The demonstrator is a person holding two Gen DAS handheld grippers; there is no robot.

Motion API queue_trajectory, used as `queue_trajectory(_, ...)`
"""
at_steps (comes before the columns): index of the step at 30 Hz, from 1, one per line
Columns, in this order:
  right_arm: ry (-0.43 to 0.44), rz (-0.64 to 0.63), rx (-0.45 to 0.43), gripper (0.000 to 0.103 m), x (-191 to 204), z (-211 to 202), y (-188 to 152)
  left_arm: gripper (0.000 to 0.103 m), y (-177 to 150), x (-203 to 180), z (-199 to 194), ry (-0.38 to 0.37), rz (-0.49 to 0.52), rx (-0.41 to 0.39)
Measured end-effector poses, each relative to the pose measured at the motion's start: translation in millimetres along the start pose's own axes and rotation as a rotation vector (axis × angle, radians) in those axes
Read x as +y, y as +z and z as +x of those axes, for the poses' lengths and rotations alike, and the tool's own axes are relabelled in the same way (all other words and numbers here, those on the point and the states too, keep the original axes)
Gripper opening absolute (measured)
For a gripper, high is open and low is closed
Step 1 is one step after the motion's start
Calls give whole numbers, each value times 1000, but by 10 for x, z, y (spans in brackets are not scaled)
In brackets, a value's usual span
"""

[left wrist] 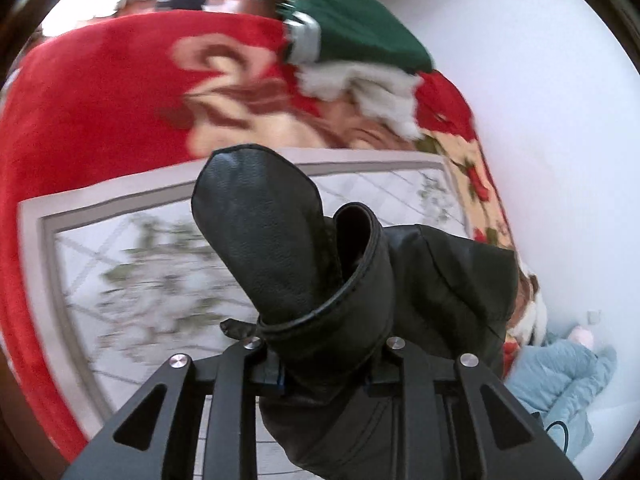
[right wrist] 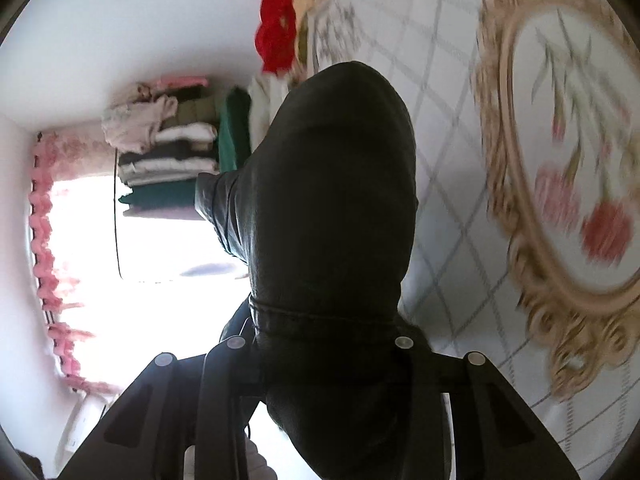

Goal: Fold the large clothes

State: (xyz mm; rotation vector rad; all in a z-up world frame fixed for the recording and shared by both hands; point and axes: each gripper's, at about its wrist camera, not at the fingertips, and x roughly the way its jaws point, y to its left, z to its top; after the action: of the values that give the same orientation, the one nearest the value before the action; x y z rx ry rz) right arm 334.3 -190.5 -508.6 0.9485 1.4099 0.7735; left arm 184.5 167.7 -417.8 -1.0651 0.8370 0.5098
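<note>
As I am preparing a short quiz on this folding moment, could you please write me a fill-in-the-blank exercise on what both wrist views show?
1. Both grippers are shut on a ____ leather garment.
2. In the right wrist view, a stack of folded clothes lies beside a bright ____.
3. In the left wrist view, the blanket beyond the left gripper is mostly ____.

Missing words: black; window; red

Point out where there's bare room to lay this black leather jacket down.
Free: the white quilted bedcover, bordered by the red floral blanket. Crowded: the far corner, with the green garment and folded clothes stack.
</note>
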Motion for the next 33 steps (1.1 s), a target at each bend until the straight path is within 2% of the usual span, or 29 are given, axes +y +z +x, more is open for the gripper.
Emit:
queue_trajectory(5, -1, 10, -103, 36, 119, -467, 668, 21, 35, -878, 443, -52, 79, 31)
queue_trajectory(10, 1, 2, -180, 36, -31, -914, 1507, 21, -66, -1691, 1033, -105, 130, 53)
queue_trajectory(14, -7, 2, -221, 36, -264, -1150, 2179, 21, -169, -2297, 1677, -126, 161, 75)
queue_trajectory(20, 5, 40, -238, 36, -871, -1275, 3142, 21, -265, -2800, 2547, -140, 210, 114)
queue_trajectory(24, 14, 82, -229, 36, -1268, -1214, 3571, 21, -335, -2958, 3110, -121, 251, 150)
queue_trajectory(26, 6, 129, -217, 38, -1511, -1205, 3756, 26, -374, -2971, 3303, -105, 286, 169)
queue_trajectory(28, -5, 156, -203, 45, -1668, -1170, 3849, 34, -409, -2983, 3438, -79, 327, 190)
queue_trajectory(30, -46, 169, -169, 57, -1744, -1143, 3889, 40, -412, -2970, 3517, -51, 344, 213)
queue_trajectory(32, -133, 159, -145, 63, -1666, -1145, 3904, 61, -383, -2954, 3551, 4, 376, 244)
queue_trajectory(33, -174, 153, -136, 67, -1603, -1143, 3891, 66, -400, -2962, 3525, 13, 401, 248)
